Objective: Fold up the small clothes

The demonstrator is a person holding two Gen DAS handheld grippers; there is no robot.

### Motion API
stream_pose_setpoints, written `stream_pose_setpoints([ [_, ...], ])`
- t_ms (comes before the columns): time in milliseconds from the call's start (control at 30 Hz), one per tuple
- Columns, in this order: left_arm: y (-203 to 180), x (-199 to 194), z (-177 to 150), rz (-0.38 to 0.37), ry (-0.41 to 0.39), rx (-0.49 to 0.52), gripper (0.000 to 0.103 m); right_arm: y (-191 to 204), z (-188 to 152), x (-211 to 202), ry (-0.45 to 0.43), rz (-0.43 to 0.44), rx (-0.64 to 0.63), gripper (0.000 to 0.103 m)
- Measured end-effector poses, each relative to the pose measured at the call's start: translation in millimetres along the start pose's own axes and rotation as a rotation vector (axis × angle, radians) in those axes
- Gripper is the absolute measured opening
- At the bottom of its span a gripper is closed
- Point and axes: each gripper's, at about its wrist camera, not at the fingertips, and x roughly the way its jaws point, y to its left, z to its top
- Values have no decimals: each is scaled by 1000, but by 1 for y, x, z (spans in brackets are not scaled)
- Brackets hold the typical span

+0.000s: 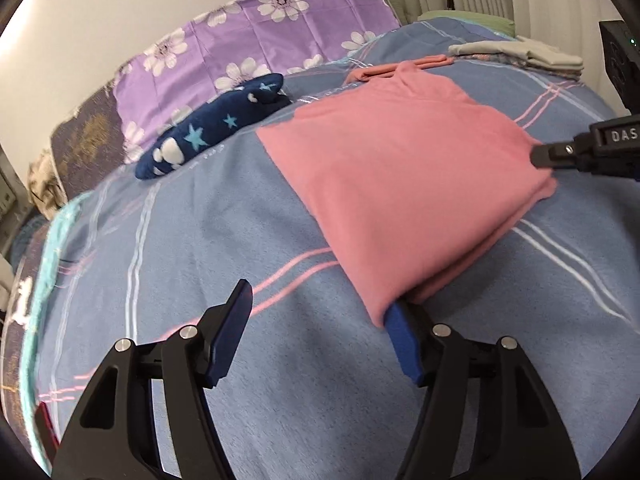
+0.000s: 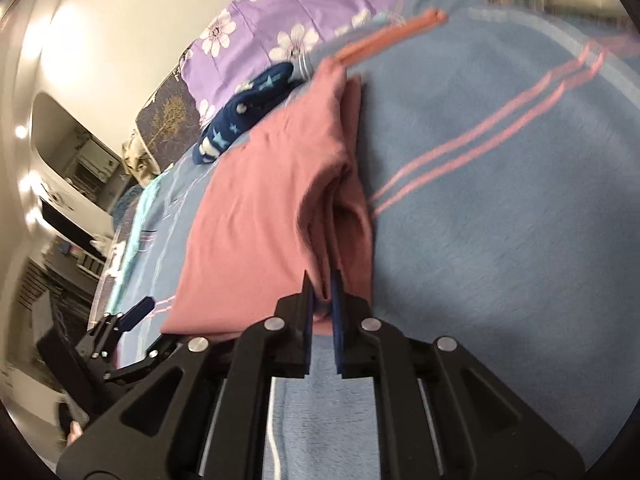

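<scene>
A pink garment (image 1: 400, 184) lies folded in layers on the blue plaid bedspread (image 1: 200, 240). My left gripper (image 1: 320, 312) is open at its near corner, and its right finger (image 1: 404, 340) is tucked under the garment's edge. My right gripper (image 2: 322, 284) is shut on the pink garment's (image 2: 256, 216) layered right edge. It also shows in the left wrist view (image 1: 540, 156), at the garment's right side. The left gripper shows in the right wrist view (image 2: 140, 308), at the garment's near left corner.
A dark blue star-print garment (image 1: 212, 128) lies crumpled behind the pink one. A purple flowered pillow (image 1: 248, 44) stands against the wall. A stack of folded light clothes (image 1: 520, 54) sits at the far right. An orange-pink strip of cloth (image 1: 400, 66) lies beyond the garment.
</scene>
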Motion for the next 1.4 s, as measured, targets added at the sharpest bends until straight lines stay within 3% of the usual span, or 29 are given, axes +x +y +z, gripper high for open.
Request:
stream_pose_setpoints([
  [67, 4, -5, -2, -57, 12, -33, 63, 7, 3, -7, -36, -48, -47, 9],
  [167, 19, -19, -5, -232, 13, -132, 63, 18, 4, -16, -95, -143, -124, 10],
  [267, 22, -34, -6, -283, -29, -164, 63, 29, 4, -20, -136, -191, -196, 10],
  [500, 9, -35, 16, -302, -113, -127, 55, 44, 3, -17, -152, -199, -255, 10],
  [767, -14, 21, 12, -339, 26, -156, 55, 61, -2, -9, -152, -193, -316, 10],
  [1000, -15, 16, 11, -336, 14, -145, 55, 59, -7, 18, -73, -179, -331, 10],
  [1067, -14, 13, 10, -341, 9, -154, 55, 42, -7, 30, -17, -228, -283, 6],
  [1100, -11, 9, 9, -348, 5, -162, 55, 31, -5, 32, 3, -198, -229, 4],
  [1233, 1, -2, 10, -361, -18, -191, 55, 24, -3, 25, 7, -177, -206, 0],
  [1400, 10, -13, 28, -393, -90, -192, 55, 30, -3, 17, -4, -167, -209, 8],
])
